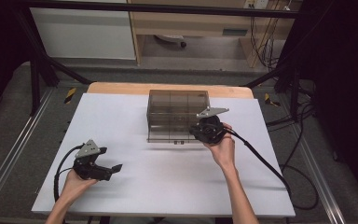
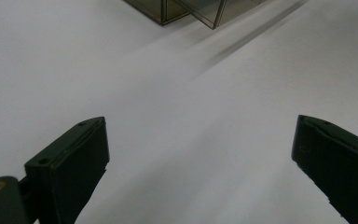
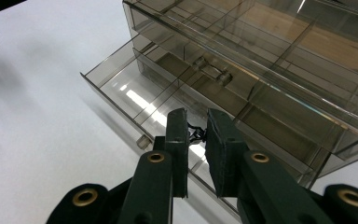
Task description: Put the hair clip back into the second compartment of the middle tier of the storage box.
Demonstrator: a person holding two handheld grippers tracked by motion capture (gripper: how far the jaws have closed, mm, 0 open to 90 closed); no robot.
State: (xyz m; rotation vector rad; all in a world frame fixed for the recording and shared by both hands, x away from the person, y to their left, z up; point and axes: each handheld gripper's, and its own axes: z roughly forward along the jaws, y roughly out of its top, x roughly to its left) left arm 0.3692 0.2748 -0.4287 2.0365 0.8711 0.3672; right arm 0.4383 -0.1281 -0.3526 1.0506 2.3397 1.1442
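Black jaws of the right gripper (image 3: 196, 123) pinch something small and dark above the open drawer (image 3: 135, 93); what it is, I cannot tell. From above, the left gripper (image 1: 113, 169) rests wide open.

Bright overhead light on white bench (image 1: 135, 186), dark surrounds, soft streaky shadows, glare on smoky drawer box (image 3: 261, 70); near gripper parts slightly blurred.

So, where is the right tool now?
In the high view the right tool is right of centre, at the smoky drawer box's front, over its open bottom drawer.
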